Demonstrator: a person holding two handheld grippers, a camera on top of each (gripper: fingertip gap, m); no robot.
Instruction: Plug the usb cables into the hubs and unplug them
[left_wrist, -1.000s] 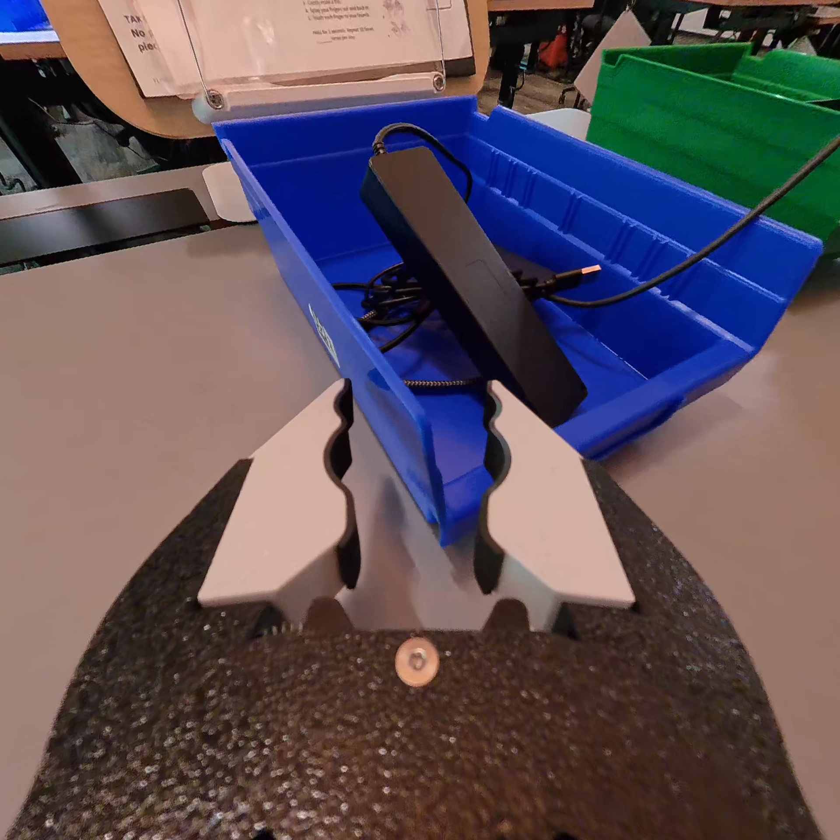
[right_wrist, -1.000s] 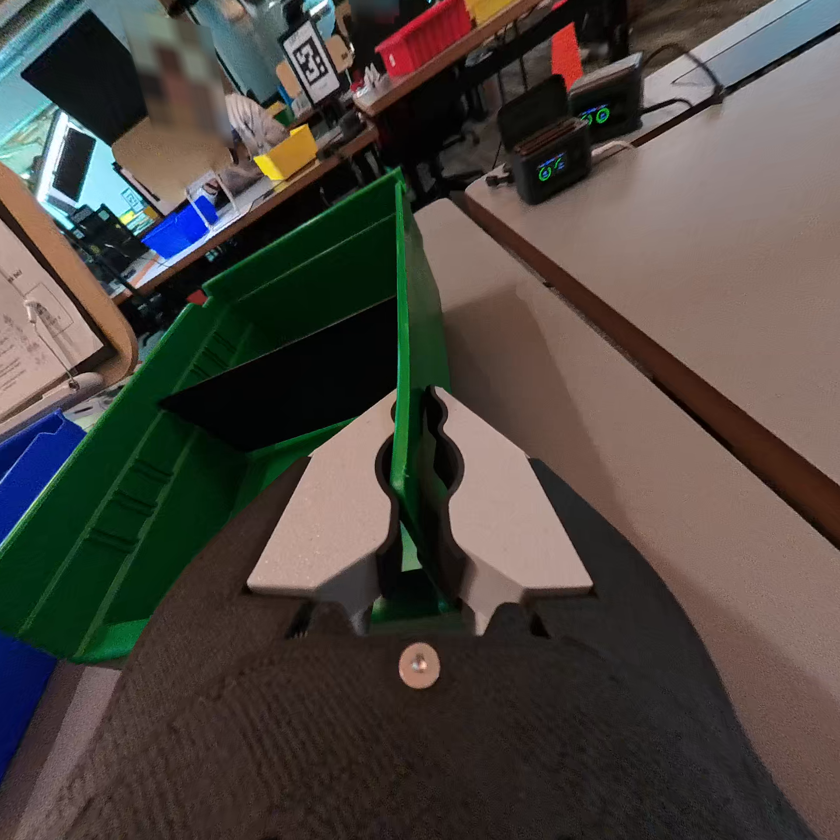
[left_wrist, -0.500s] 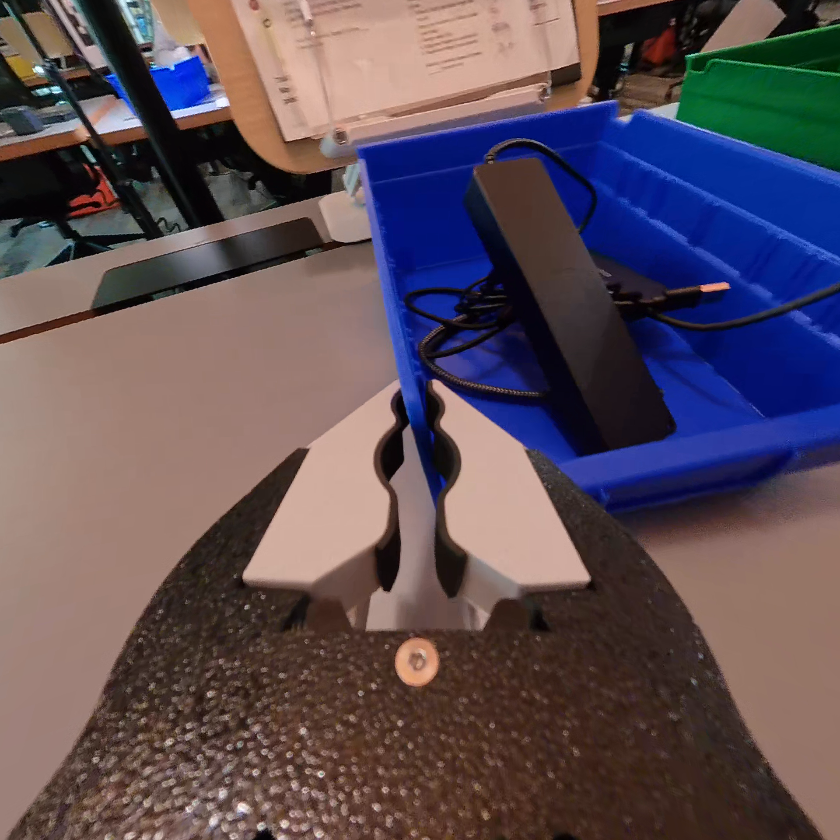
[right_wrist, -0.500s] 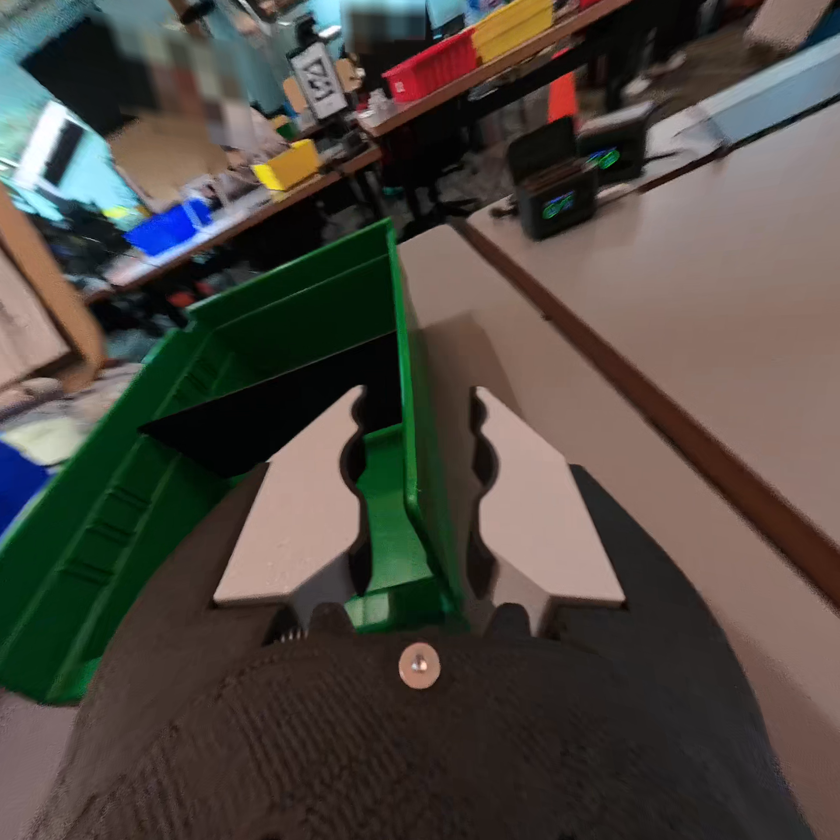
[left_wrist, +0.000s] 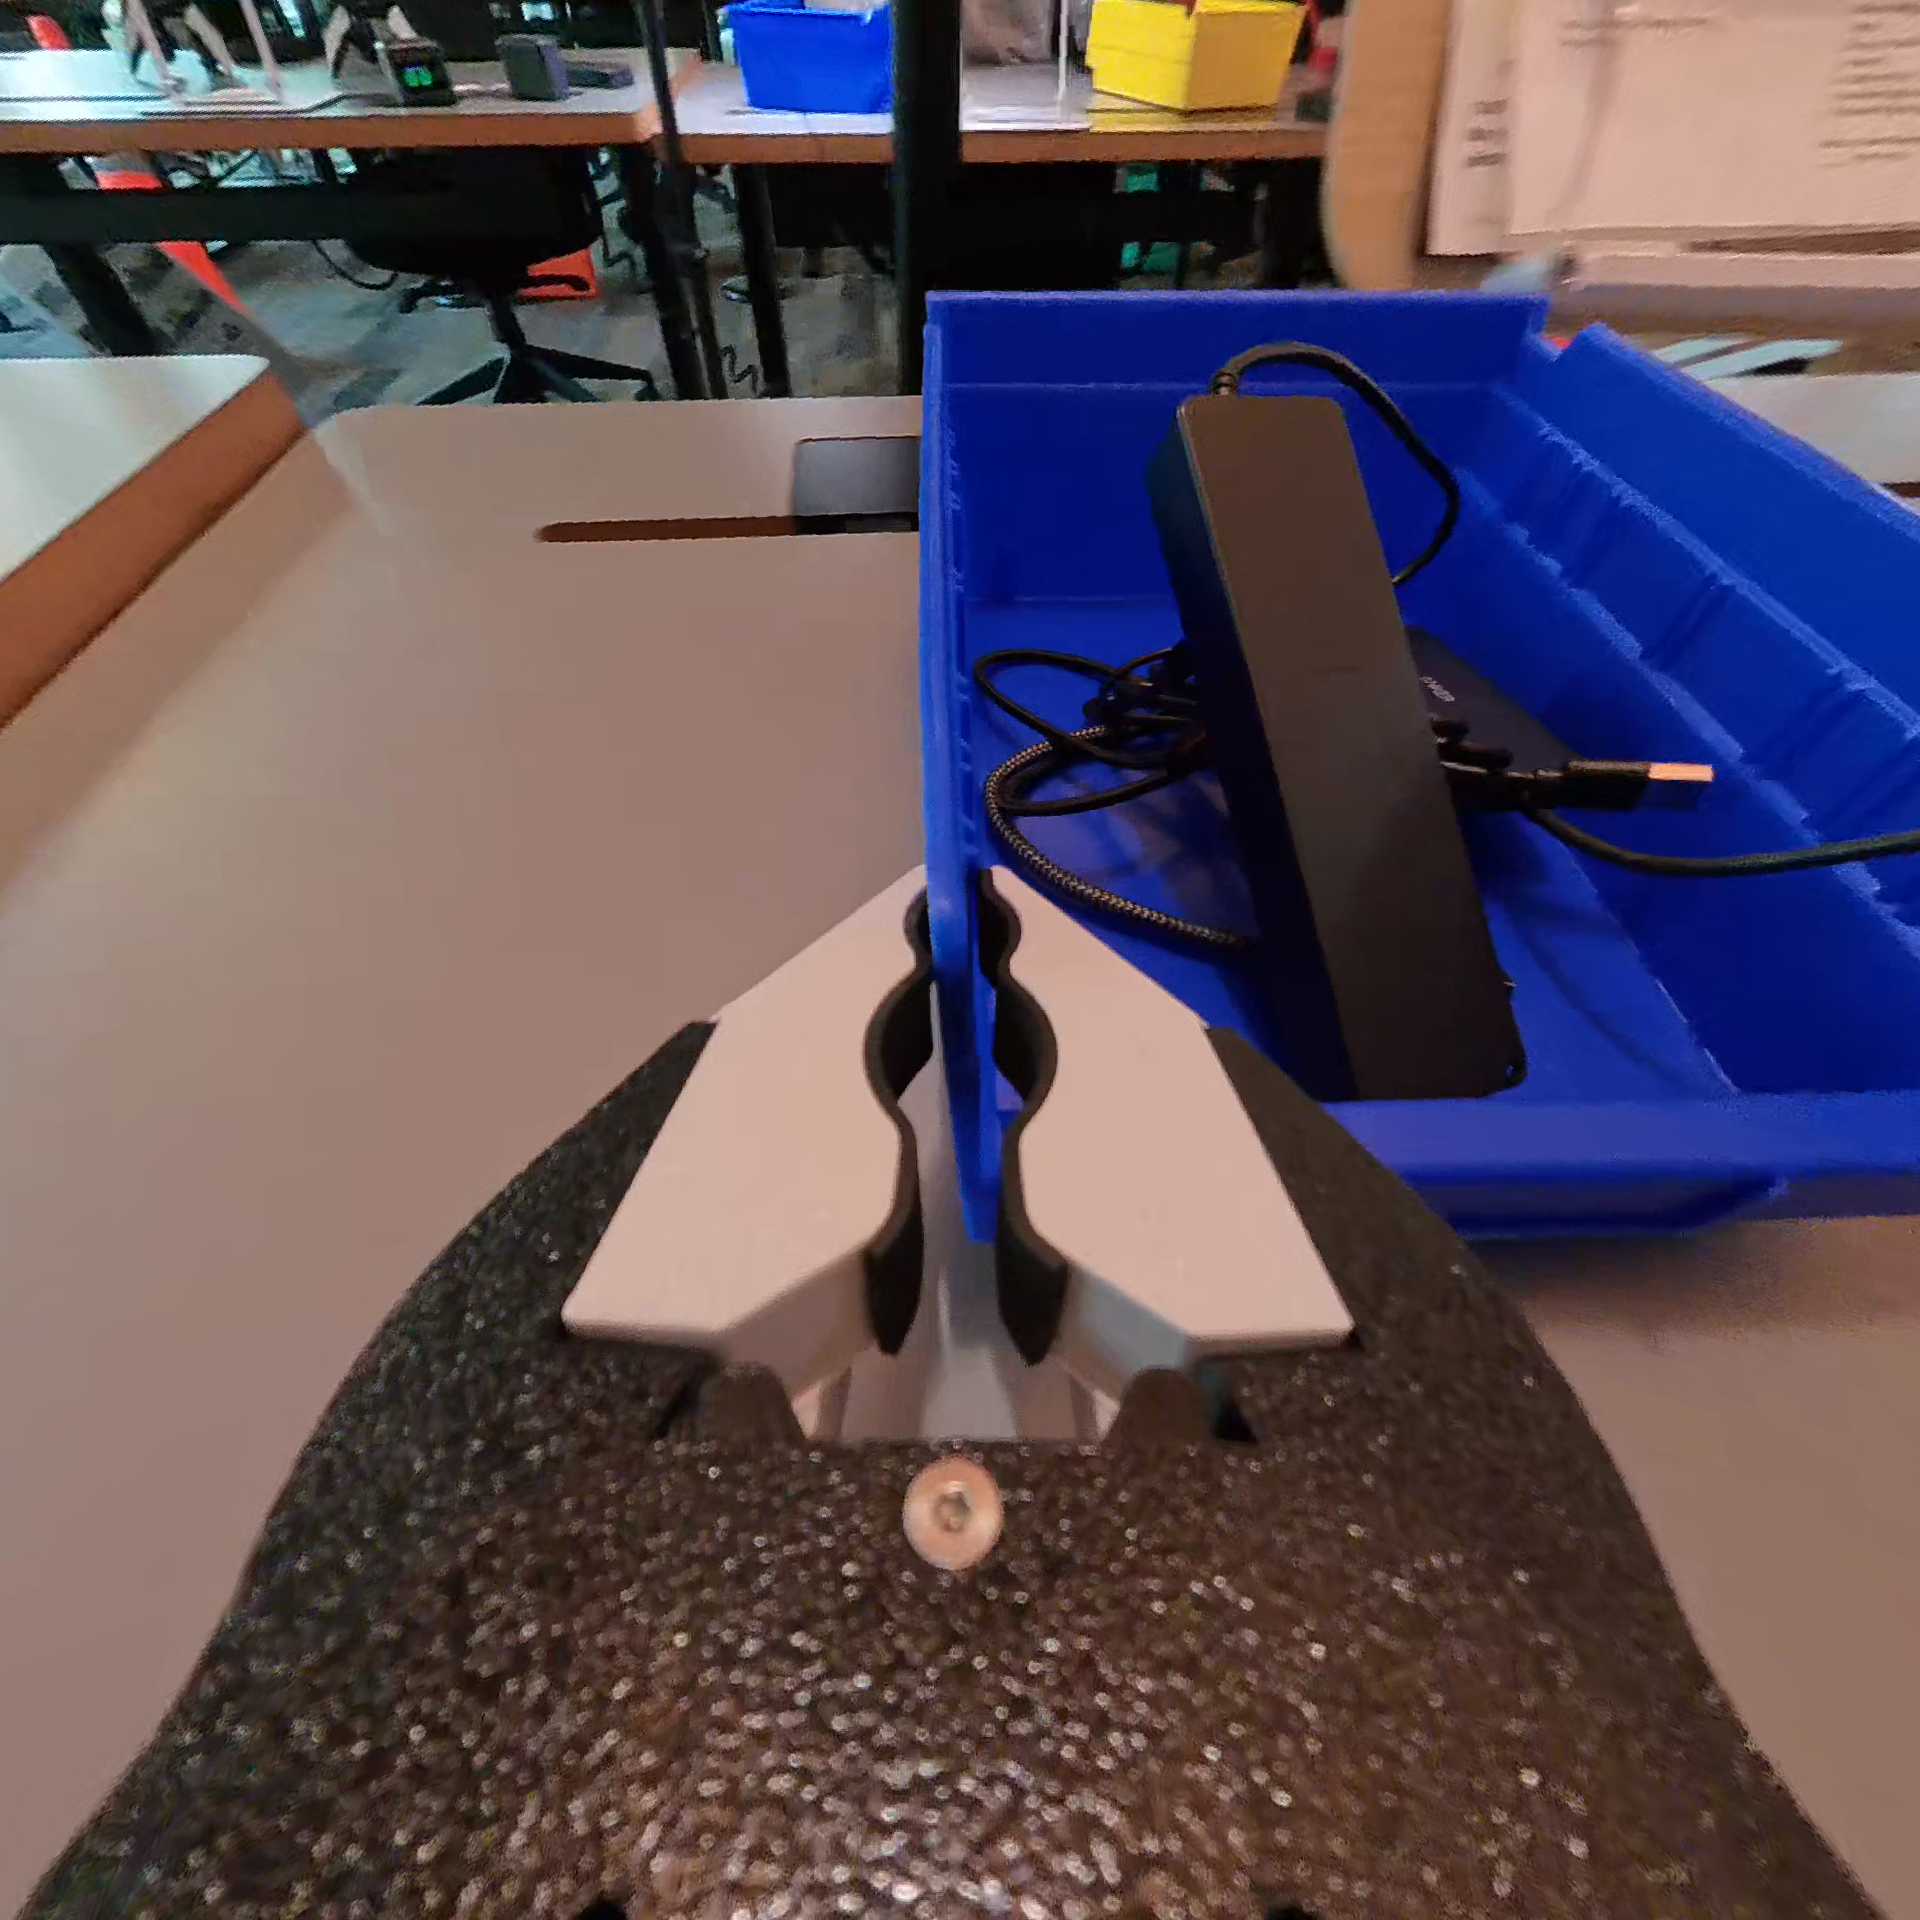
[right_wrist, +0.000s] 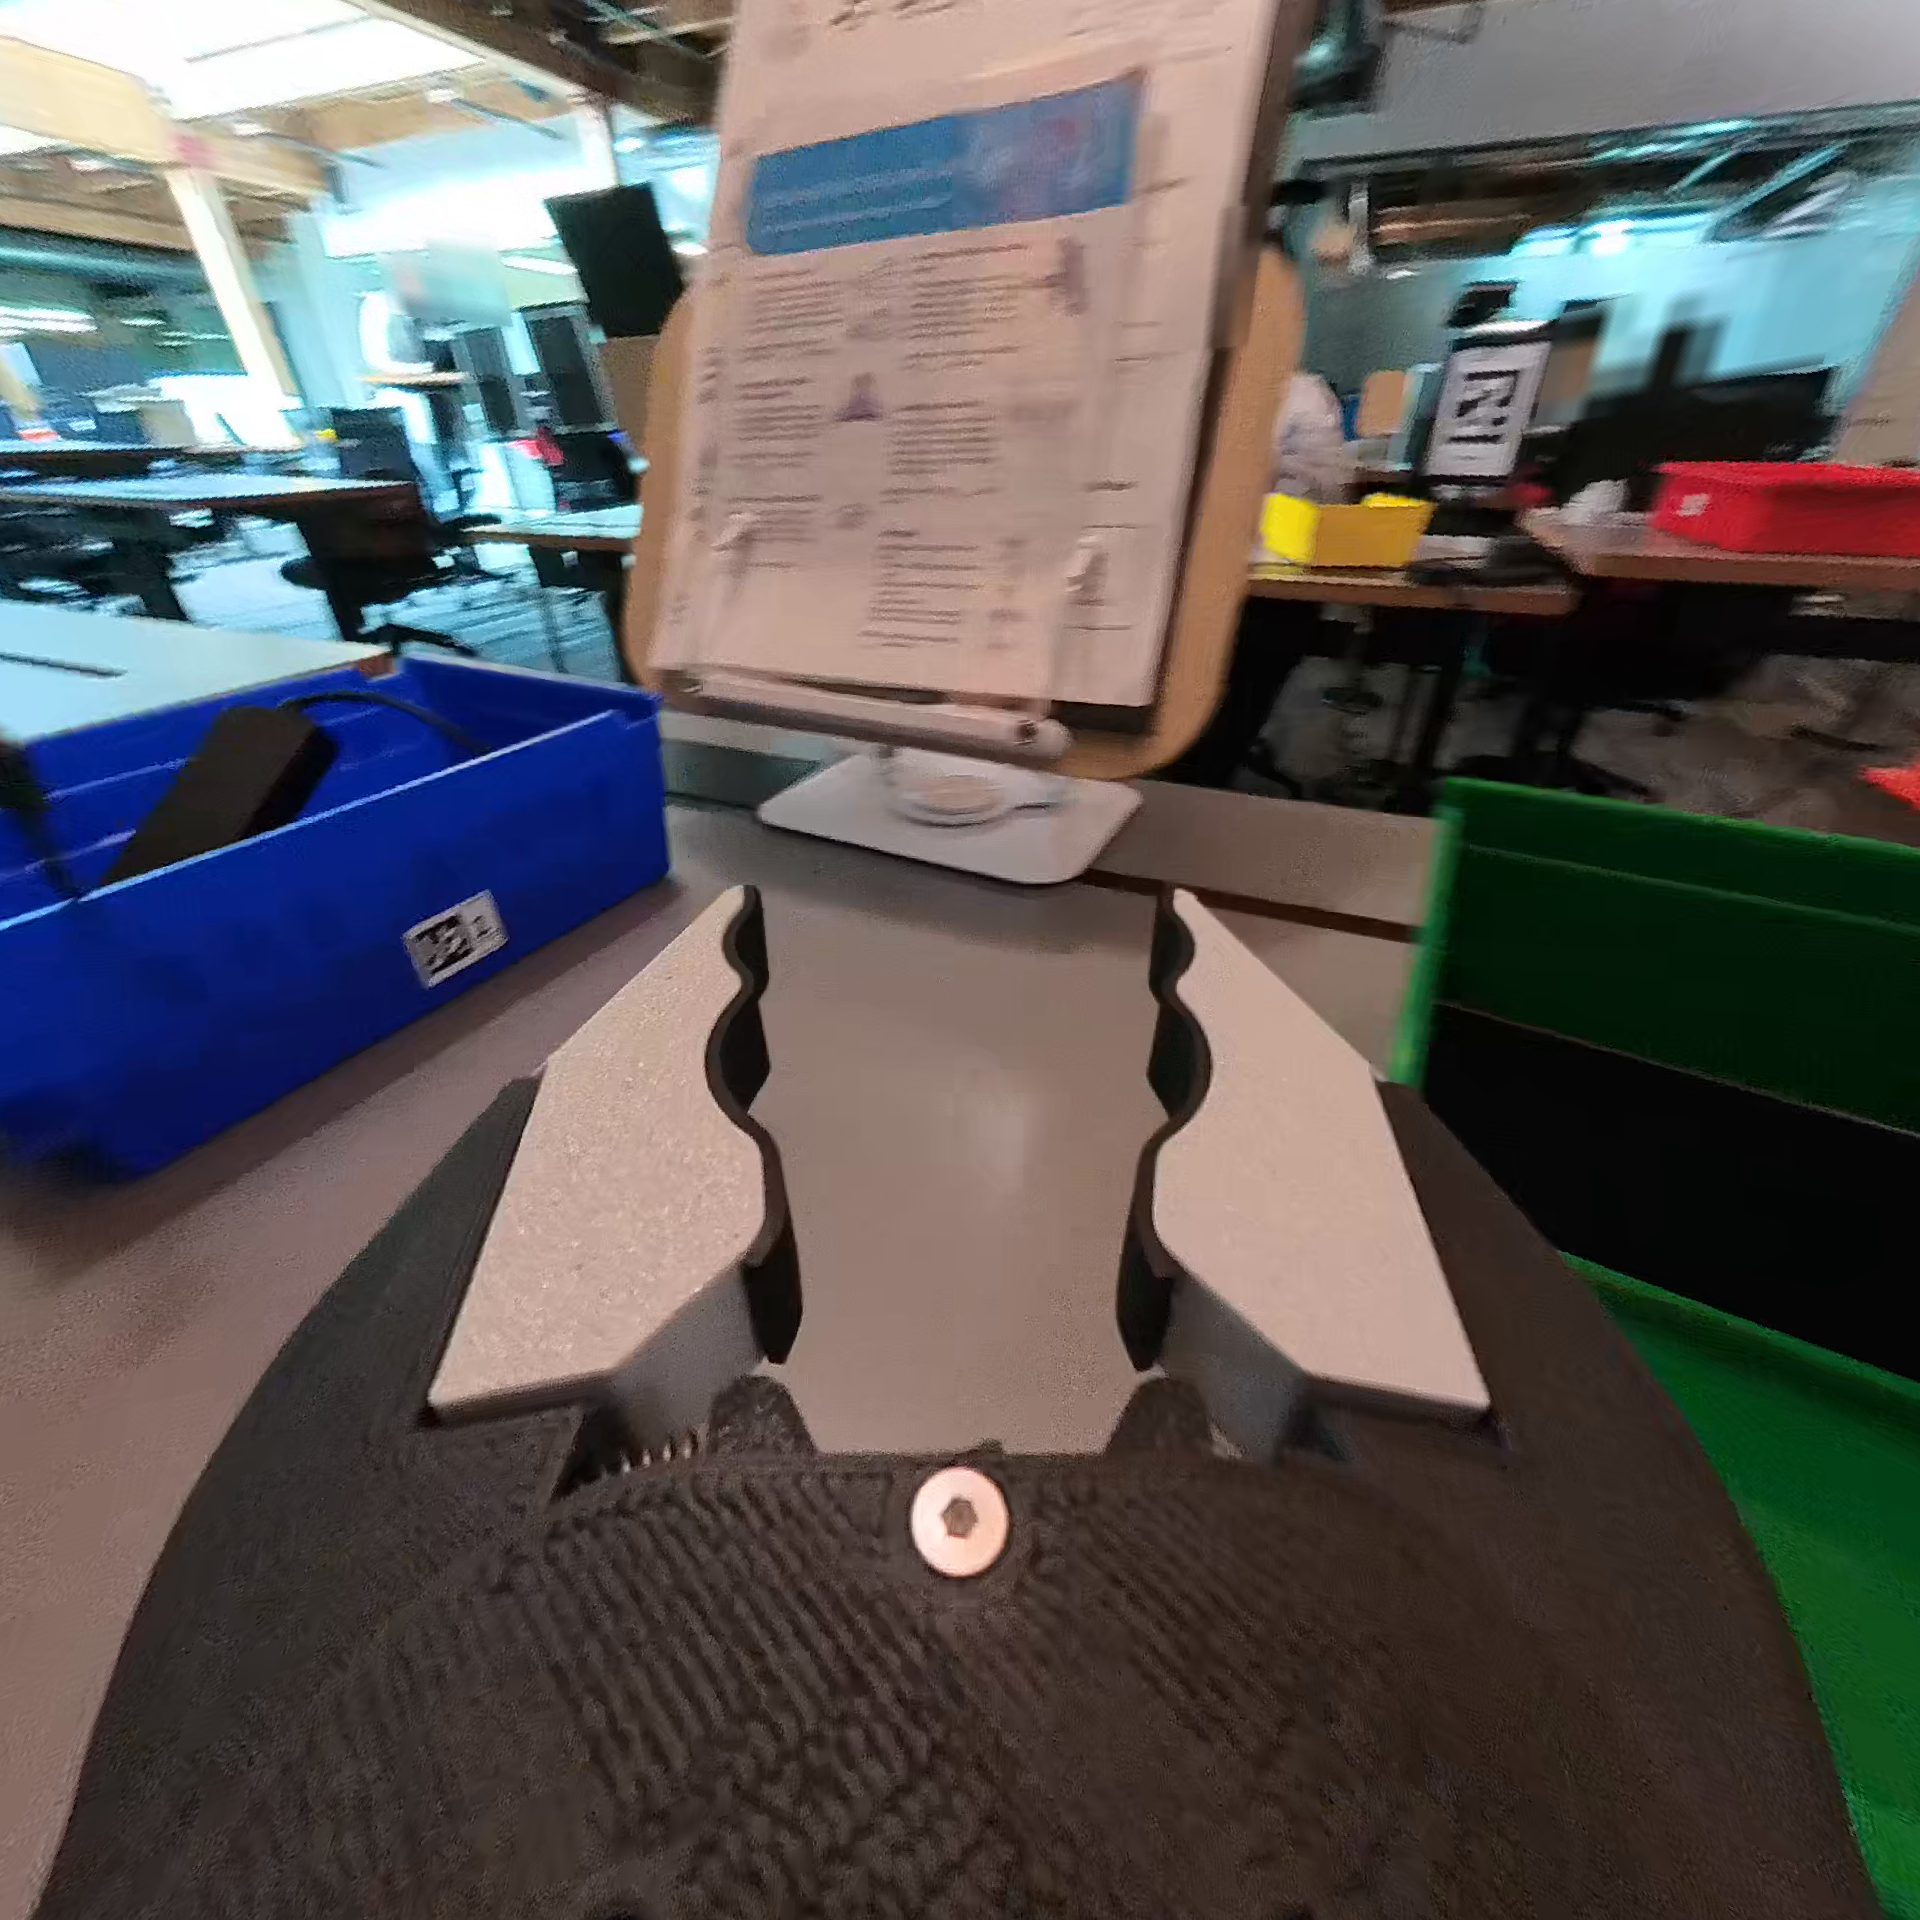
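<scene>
left gripper pinches the blue bin's wall; right gripper hangs spread and empty over the table

the grey table (left_wrist: 436, 831) lies bare to the left of the blue bin (left_wrist: 1714, 623), giving the most open room there, while the green bin (right_wrist: 1662, 935) sits just right of the right gripper (right_wrist: 958, 914), which holds nothing. the left gripper (left_wrist: 951, 904) is clamped on the blue bin's near left wall, a thin, stiff plastic edge that looks light enough to drag. inside, the long black hub (left_wrist: 1340, 748) leans tilted against the bin; rigid, probably smooth, so best taken across its narrow sides. the thin cables (left_wrist: 1091, 727) are limp; the usb plug (left_wrist: 1652, 774) is the stiff part to hold.
</scene>
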